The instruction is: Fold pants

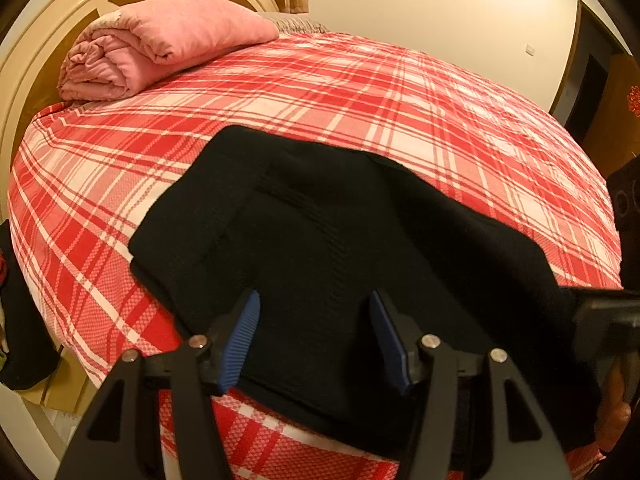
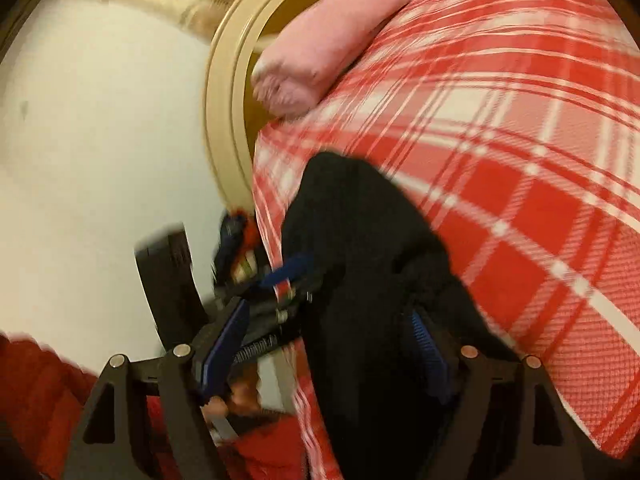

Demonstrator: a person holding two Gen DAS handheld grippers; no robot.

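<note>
Left wrist view — black pants [image 1: 320, 232] folded, lying flat on bed.

Warm dim light; right view motion-blurred, fisheye-warped.

A: Where is free room?
B: The plaid bed [image 1: 420, 92] lies bare far and right of the black pants [image 1: 320, 220].
A: What stands in the way?
B: A pink quilt [image 1: 160, 44] far left, against the headboard [image 1: 24, 56].
</note>
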